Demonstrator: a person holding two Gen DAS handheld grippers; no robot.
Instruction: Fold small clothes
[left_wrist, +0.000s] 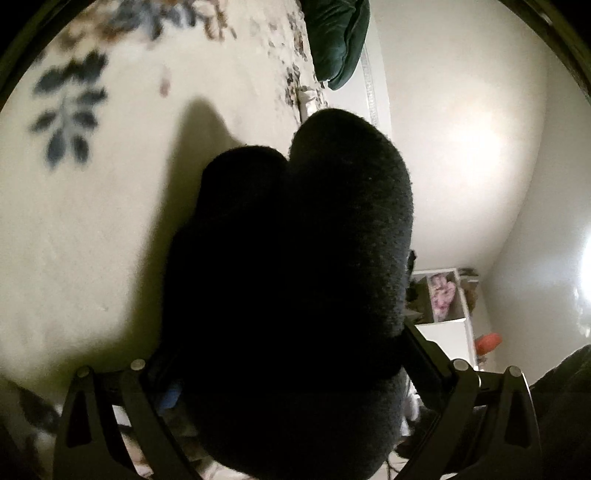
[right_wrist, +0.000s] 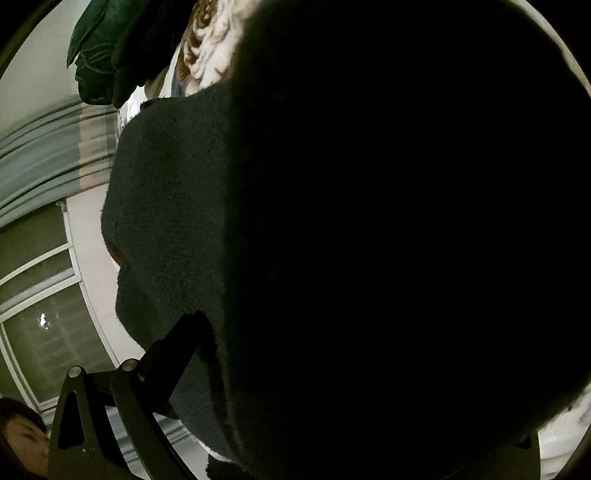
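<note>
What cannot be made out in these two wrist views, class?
- Left wrist: the left gripper fingertips, buried in the dark garment.
- Right wrist: the right gripper fingertips and most of the room, blocked by the dark garment.
- Either view: the garment's type; too dark, too close.

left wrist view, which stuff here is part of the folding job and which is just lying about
Part of the job:
- black fuzzy knit garment
- left gripper
- right gripper

Lying about:
- dark green velvet cushion
- cream floral bedspread
- white shelf unit
</note>
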